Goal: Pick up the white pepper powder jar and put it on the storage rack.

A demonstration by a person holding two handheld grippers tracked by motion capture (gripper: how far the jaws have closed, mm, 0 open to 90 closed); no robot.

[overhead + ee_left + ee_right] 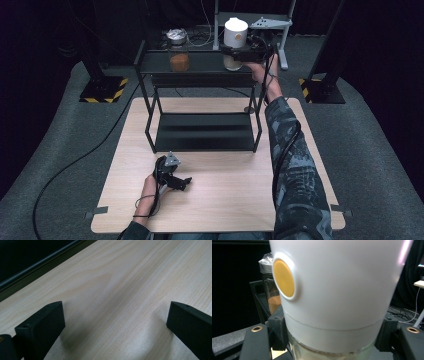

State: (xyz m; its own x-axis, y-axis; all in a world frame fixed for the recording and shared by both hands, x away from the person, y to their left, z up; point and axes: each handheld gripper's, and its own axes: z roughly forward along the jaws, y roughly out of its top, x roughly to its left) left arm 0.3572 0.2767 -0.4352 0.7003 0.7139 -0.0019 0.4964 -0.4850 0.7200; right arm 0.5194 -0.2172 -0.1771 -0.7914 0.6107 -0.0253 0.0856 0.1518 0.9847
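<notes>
On the right of the black rack's top shelf [205, 63] stands a glass jar with a tall white lid [235, 33]. My right gripper [234, 53] is shut on it; in the right gripper view the two jaws press the jar [337, 290] from both sides just under the lid, at my right gripper [332, 336]. A round orange spot marks the lid. A second jar with orange powder [179, 59] stands to its left on the same shelf [273, 298]. My left gripper [185, 183] rests low over the wooden table [225, 195], open, nothing between its jaws [115, 322].
The rack's lower shelf [202, 132] lies bare at the table's far half. Behind the rack are a white metal frame [272, 22] and cables. Two stand bases with yellow-black stripes [102, 90] [320, 90] sit on the grey floor. A black cable [75, 162] runs left.
</notes>
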